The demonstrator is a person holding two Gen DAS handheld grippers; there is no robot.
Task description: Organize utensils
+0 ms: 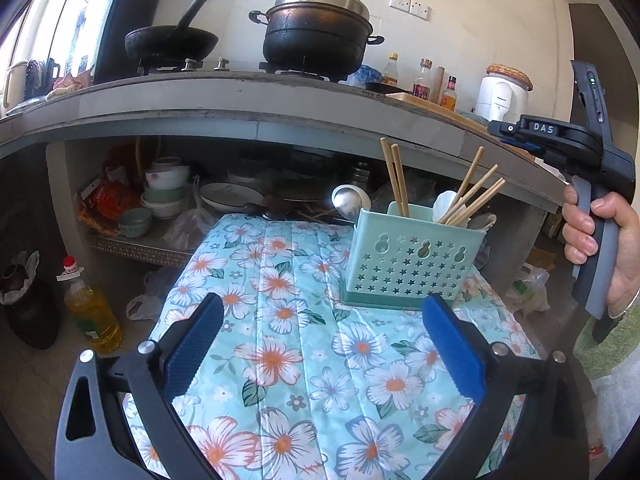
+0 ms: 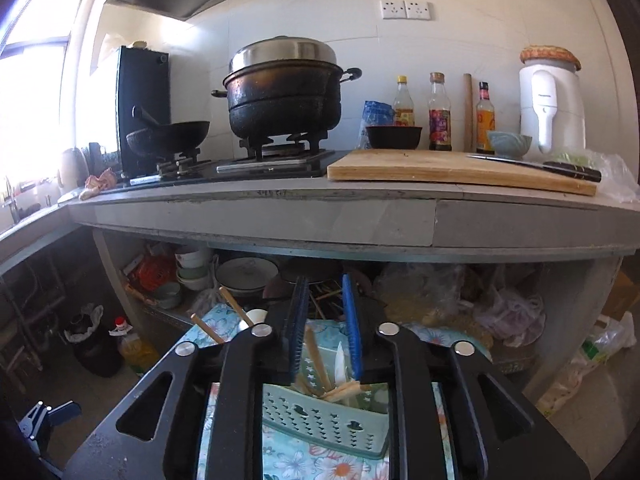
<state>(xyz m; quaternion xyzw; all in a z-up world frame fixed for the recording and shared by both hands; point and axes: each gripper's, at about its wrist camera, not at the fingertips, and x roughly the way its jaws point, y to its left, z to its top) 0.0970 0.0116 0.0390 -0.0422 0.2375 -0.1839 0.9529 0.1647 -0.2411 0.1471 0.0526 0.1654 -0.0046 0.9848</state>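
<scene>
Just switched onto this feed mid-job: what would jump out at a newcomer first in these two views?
The mint-green utensil caddy with star cut-outs, standing on the floral cloth and bristling with wooden chopsticks and a metal ladle. Behind and above it, the big blackened pot with a steel lid sits on the stove. The left gripper is wide open and empty in front of the caddy; the right gripper hovers just above it, jaws slightly apart.
</scene>
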